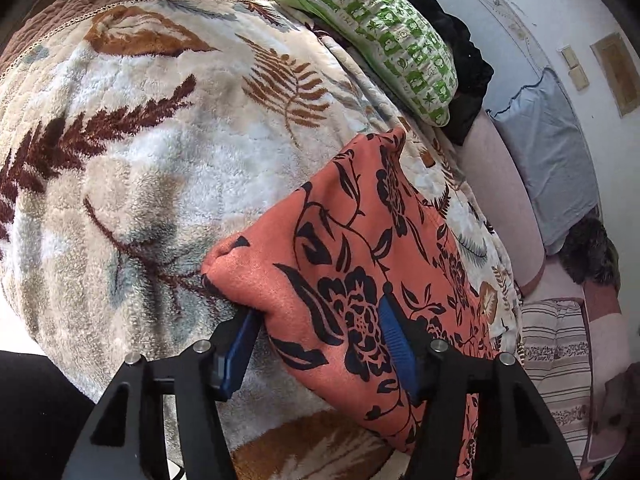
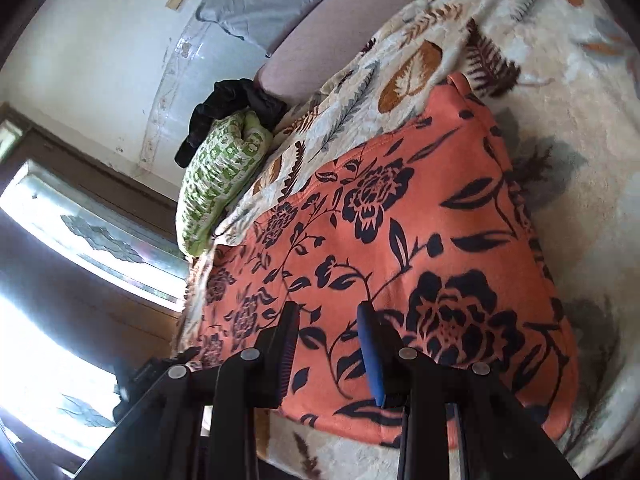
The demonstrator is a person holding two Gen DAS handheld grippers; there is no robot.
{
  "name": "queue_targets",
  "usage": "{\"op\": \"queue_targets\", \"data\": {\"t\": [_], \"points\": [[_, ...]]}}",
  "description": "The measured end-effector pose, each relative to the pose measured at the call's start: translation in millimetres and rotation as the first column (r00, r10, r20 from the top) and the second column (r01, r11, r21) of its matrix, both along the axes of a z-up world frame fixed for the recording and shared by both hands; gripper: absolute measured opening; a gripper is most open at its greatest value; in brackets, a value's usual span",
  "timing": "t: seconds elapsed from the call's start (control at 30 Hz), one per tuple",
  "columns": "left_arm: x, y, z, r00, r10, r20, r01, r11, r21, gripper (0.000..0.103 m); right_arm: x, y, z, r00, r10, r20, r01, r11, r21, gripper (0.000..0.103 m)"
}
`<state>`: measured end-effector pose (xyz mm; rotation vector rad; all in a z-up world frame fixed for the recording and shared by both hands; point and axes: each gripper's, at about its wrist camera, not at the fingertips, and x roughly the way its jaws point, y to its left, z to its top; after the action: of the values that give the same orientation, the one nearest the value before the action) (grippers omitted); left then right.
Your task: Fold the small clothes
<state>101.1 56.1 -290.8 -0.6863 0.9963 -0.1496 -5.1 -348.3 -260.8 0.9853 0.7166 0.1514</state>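
Observation:
An orange garment with black flowers lies folded on a fleece leaf-print blanket. My left gripper is open, its blue-padded fingers straddling the garment's near folded corner, one under the edge and one on top. In the right wrist view the same garment lies flat. My right gripper is open just above its near edge, with nothing between the fingers.
A green patterned pillow and dark clothes lie at the blanket's far edge. A pink sofa back with a blue cushion runs alongside. A bright window is at the left in the right wrist view.

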Motion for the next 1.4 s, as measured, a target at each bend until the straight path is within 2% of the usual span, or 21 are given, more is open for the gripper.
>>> {"op": "queue_targets", "data": {"t": [0.03, 0.07, 0.1, 0.13, 0.27, 0.33, 0.37, 0.4, 0.5, 0.57, 0.6, 0.67, 0.7, 0.73, 0.77, 0.9, 1.07, 1.2, 1.27, 1.3, 1.4], "points": [[1, 0, 0, 1.000, -0.006, 0.005, 0.006, 1.000, 0.013, 0.048, -9, -4, -1, 1.000, 0.000, 0.000, 0.000, 0.999, 0.052, 0.034], [3, 2, -1, 1.000, -0.005, 0.007, 0.005, 1.000, 0.017, 0.031, -20, -8, 0, 1.000, -0.013, 0.000, 0.013, 0.997, 0.073, 0.043], [4, 6, -3, 1.000, 0.001, 0.003, -0.001, 1.000, 0.008, 0.027, -32, -10, 1, 0.999, -0.035, 0.000, 0.035, 0.997, 0.075, 0.073], [6, 8, -5, 1.000, 0.006, 0.002, -0.006, 1.000, -0.012, 0.026, -46, -12, 1, 0.998, -0.066, 0.000, 0.065, 0.995, 0.079, 0.083], [6, 12, -12, 1.000, 0.002, -0.002, -0.002, 0.998, -0.061, 0.029, -84, -15, -12, 0.990, -0.129, -0.055, 0.135, 0.982, 0.134, 0.085], [7, 14, -15, 1.000, 0.014, -0.008, -0.015, 0.994, -0.108, 0.042, -88, -19, -26, 0.980, -0.155, -0.124, 0.174, 0.971, 0.163, 0.082], [7, 14, -15, 1.000, 0.014, -0.007, -0.014, 0.991, -0.134, 0.049, -89, -22, -36, 0.973, -0.173, -0.152, 0.202, 0.959, 0.201, 0.075], [7, 14, -14, 1.000, 0.014, -0.001, -0.014, 0.990, -0.137, 0.049, -89, -24, -44, 0.969, -0.181, -0.167, 0.218, 0.946, 0.240, 0.071], [8, 6, -8, 1.000, -0.022, 0.016, 0.023, 0.998, -0.060, 0.046, -83, -26, -45, 0.970, -0.203, -0.137, 0.232, 0.939, 0.253, 0.063], [9, 3, -7, 1.000, -0.020, 0.019, 0.020, 1.000, -0.013, 0.027, -74, -28, -39, 0.964, -0.231, -0.130, 0.254, 0.947, 0.199, 0.063], [9, 3, -8, 1.000, -0.021, 0.017, 0.022, 1.000, -0.009, 0.027, -70, -32, -43, 0.957, -0.247, -0.150, 0.275, 0.940, 0.203, 0.063], [9, 4, -10, 1.000, -0.019, 0.015, 0.019, 1.000, -0.004, 0.022, -62, -40, -57, 0.949, -0.265, -0.170, 0.305, 0.910, 0.282, 0.063], [8, 3, -10, 1.000, -0.025, 0.016, 0.025, 1.000, 0.004, 0.020, -60, -44, -58, 0.945, -0.283, -0.163, 0.321, 0.897, 0.305, 0.056], [8, 3, -9, 0.999, -0.035, 0.023, 0.034, 0.999, 0.016, 0.018, -58, -48, -54, 0.944, -0.294, -0.151, 0.327, 0.900, 0.289, 0.046], [7, 1, -7, 0.999, -0.043, 0.032, 0.042, 0.999, 0.029, 0.016, -54, -51, -46, 0.943, -0.301, -0.139, 0.326, 0.919, 0.223, 0.021], [-3, -3, 5, 0.996, -0.053, 0.067, 0.049, 0.997, 0.055, 0.014, -35, -61, -5, 0.953, -0.292, -0.075, 0.296, 0.955, 0.035, 0.010], [-32, -9, 17, 0.991, -0.063, 0.118, 0.050, 0.993, 0.111, 0.013, -19, -85, 40, 0.953, -0.301, 0.026, 0.301, 0.943, -0.141, 0.007], [-33, 1, -2, 0.997, -0.033, 0.071, 0.027, 0.996, 0.083, 0.015, -12, -88, 23, 0.957, -0.275, -0.094, 0.238, 0.927, -0.288, 0.011], [-29, 8, -6, 0.998, -0.014, 0.056, 0.011, 0.999, 0.050, 0.024, -18, -91, 19, 0.952, -0.286, -0.108, 0.255, 0.939, -0.231, 0.011], [-28, 10, -6, 0.998, -0.003, 0.059, 0.001, 0.999, 0.040, 0.026, -25, -91, 27, 0.958, -0.285, -0.039, 0.270, 0.939, -0.214, 0.011], [-22, 11, -5, 0.998, 0.014, 0.063, -0.017, 0.999, 0.038, 0.054, -37, -69, 57, 0.963, -0.218, 0.161, 0.260, 0.909, -0.326, 0.011]]}}
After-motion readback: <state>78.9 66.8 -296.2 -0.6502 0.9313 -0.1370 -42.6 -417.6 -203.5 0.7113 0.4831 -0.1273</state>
